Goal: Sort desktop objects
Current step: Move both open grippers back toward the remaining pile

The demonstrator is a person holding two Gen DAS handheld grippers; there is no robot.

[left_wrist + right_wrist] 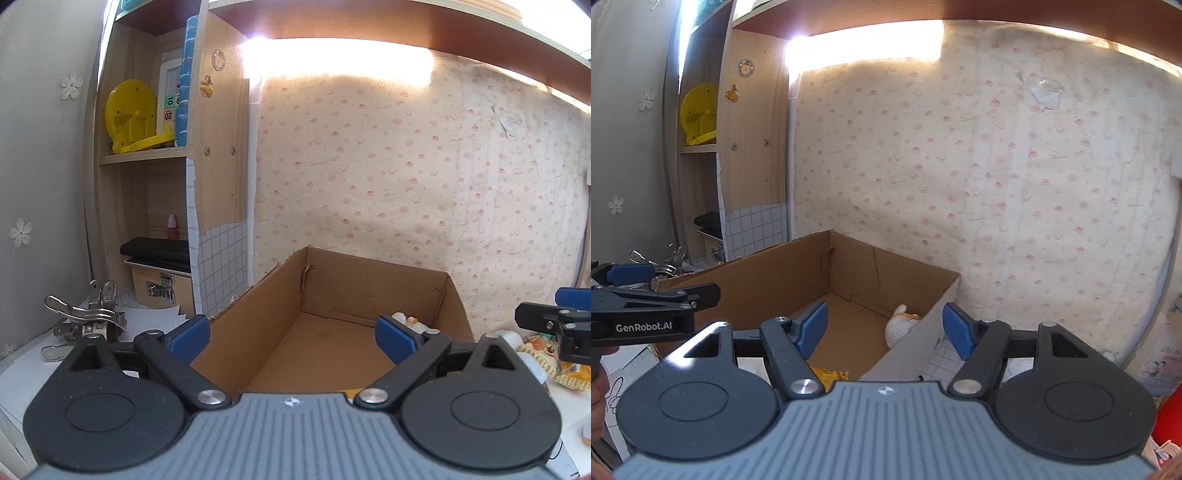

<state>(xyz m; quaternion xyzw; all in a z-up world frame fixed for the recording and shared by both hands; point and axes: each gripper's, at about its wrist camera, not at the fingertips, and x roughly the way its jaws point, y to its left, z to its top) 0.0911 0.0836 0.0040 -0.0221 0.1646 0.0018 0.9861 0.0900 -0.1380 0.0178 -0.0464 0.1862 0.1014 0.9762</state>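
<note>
Currently both grippers hover at an open cardboard box (pixel 332 295) on a desk. Jaws of the left gripper (pixel 291 336) stand wide and empty. Jaws of the right gripper (pixel 884 330) stand partly apart, also empty, straddling the box's near wall. Inside the box lies a white plush duck (pixel 899 325); a yellow snack packet (pixel 565 365) waits outside, right of the box. Metal clips (pixel 88 317) sit left. Risk: a careless reach could catch the box wall and drag it.
</note>
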